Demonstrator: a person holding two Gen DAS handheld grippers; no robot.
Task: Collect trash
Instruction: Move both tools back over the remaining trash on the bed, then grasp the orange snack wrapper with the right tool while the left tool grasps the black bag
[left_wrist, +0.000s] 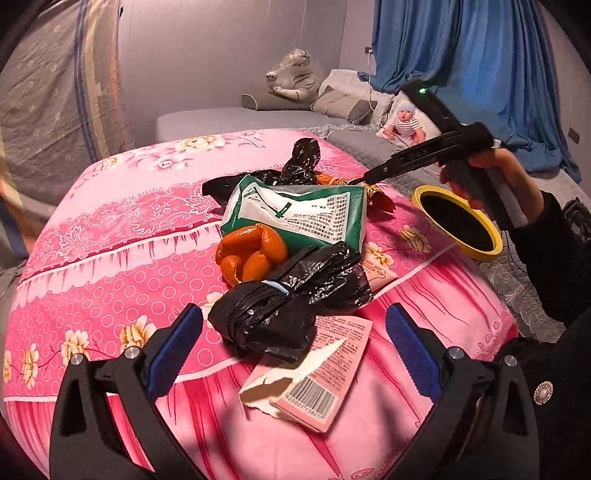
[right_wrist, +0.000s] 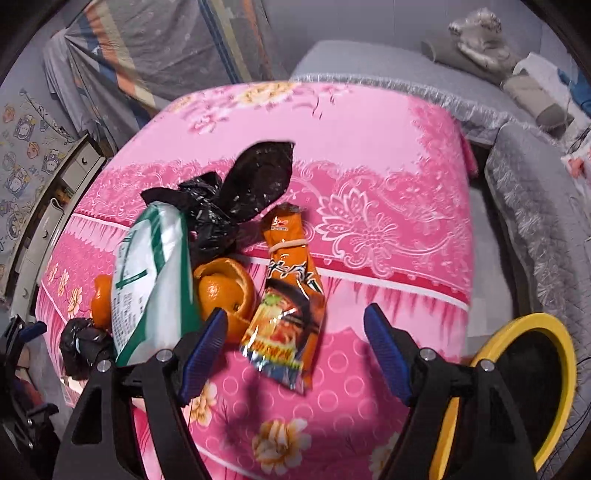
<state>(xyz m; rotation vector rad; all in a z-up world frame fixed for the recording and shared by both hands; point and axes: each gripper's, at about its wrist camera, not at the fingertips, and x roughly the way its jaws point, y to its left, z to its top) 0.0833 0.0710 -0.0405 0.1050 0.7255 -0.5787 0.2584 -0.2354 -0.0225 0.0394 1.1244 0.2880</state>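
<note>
Trash lies piled on a pink floral quilt (left_wrist: 110, 258). A knotted black plastic bag (left_wrist: 280, 314) and a torn pink box (left_wrist: 321, 376) lie between the wide-apart pads of my left gripper (left_wrist: 293, 350), which is open and touches neither. Behind them are orange peel (left_wrist: 251, 254), a green and white packet (left_wrist: 299, 214) and another black bag (left_wrist: 303, 158). My right gripper (right_wrist: 295, 354) is open above an orange noodle packet (right_wrist: 291, 306), with more peel (right_wrist: 225, 291) by its left pad. A yellow-rimmed bin (right_wrist: 528, 387) stands at the quilt's right edge.
In the left wrist view a hand in a black sleeve (left_wrist: 546, 258) holds the right gripper over the bin (left_wrist: 458, 221). A grey sofa with a doll (left_wrist: 404, 125) and a plush tiger (left_wrist: 295, 74) lies beyond, and a blue curtain (left_wrist: 461, 55) hangs behind.
</note>
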